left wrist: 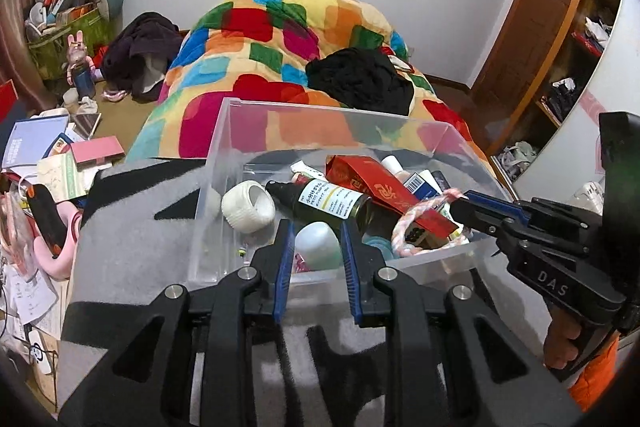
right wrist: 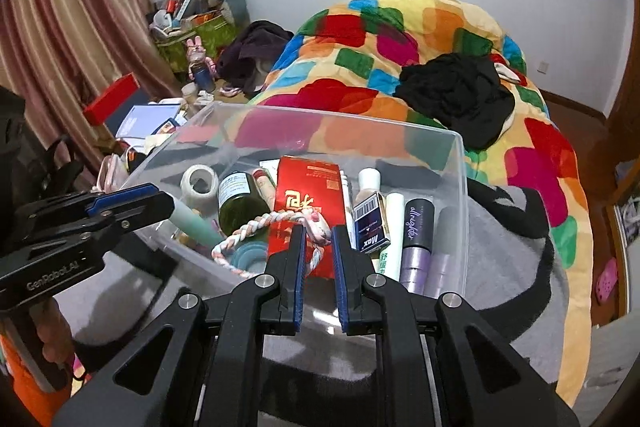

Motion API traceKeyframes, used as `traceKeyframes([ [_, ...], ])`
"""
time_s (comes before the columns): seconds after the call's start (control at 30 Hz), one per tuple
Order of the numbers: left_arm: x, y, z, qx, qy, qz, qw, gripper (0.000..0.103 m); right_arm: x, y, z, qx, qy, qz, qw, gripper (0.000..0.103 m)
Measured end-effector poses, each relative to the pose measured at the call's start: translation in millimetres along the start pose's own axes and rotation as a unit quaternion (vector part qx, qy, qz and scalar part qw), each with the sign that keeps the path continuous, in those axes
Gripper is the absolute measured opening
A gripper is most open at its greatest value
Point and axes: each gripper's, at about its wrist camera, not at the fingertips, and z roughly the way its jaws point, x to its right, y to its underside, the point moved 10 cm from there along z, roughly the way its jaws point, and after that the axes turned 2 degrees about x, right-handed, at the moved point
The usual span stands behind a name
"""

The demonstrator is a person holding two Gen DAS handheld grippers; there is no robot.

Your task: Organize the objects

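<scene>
A clear plastic bin (left wrist: 224, 147) (right wrist: 460, 163) sits on a grey and black blanket. It holds a dark green bottle (left wrist: 324, 201) (right wrist: 240, 199), a white tape roll (left wrist: 250, 207) (right wrist: 199, 183), a red packet (left wrist: 376, 187) (right wrist: 306, 199), tubes and a pink-white braided rope (left wrist: 420, 209) (right wrist: 256, 223). My left gripper (left wrist: 318, 239) (right wrist: 176, 211) is shut on a pale green bottle (left wrist: 318, 245) (right wrist: 196, 227) at the bin's near wall. My right gripper (right wrist: 318, 233) (left wrist: 456, 205) is shut on the rope's pink end (right wrist: 318, 223) over the bin.
A bed with a multicoloured quilt (left wrist: 280, 39) (right wrist: 400, 39) and black clothes (left wrist: 360, 79) lies behind the bin. Books and clutter (left wrist: 48, 155) cover the floor at left. A wooden shelf (left wrist: 572, 27) stands at right. Curtains (right wrist: 72, 27) hang at left.
</scene>
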Motion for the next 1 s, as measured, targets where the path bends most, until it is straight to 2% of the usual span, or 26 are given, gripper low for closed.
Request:
traceKeyframes([
  [0.23, 11.6, -4.2, -21.6, 0.021, 0.002, 0.013, 0.9997, 0.023, -8.2, -3.6, -17.6, 0.015, -0.008, -0.012, 1.0, 0.013],
  [0.3, 14.3, -5.5, -27.9, 0.029, 0.002, 0.018, 0.9994, 0.023, -10.5, -4.3, -24.6, 0.02, -0.012, -0.012, 1.0, 0.015],
  [0.4, 17.2, -6.1, -36.3, 0.044, -0.007, 0.03, 0.9986, 0.025, -12.2, -4.7, -38.3, 0.033, -0.016, -0.009, 0.999, 0.023],
  [0.57, 21.0, -2.1, -47.2, 0.06, -0.001, 0.029, 0.9978, 0.044, -15.4, -3.7, -62.0, 0.063, -0.011, -0.012, 0.998, 0.045],
  [0.67, 23.6, 2.3, -54.0, 0.073, -0.006, 0.033, 0.9968, 0.059, -16.6, 0.8, -73.3, 0.076, -0.011, -0.014, 0.997, 0.052],
  [0.73, 26.3, 5.6, -59.8, 0.083, -0.011, 0.038, 0.9958, 0.063, -17.1, 4.3, -79.2, 0.083, -0.007, -0.016, 0.996, 0.058],
  [0.87, 28.6, 10.3, -67.6, 0.096, -0.015, 0.038, 0.9945, 0.074, -18.0, 12.2, -87.7, 0.094, -0.007, -0.013, 0.995, 0.06],
  [1.0, 29.7, 16.7, -72.1, 0.103, -0.018, 0.039, 0.9938, 0.079, -15.7, 20.5, -88.7, 0.093, -0.006, -0.005, 0.996, 0.062],
])
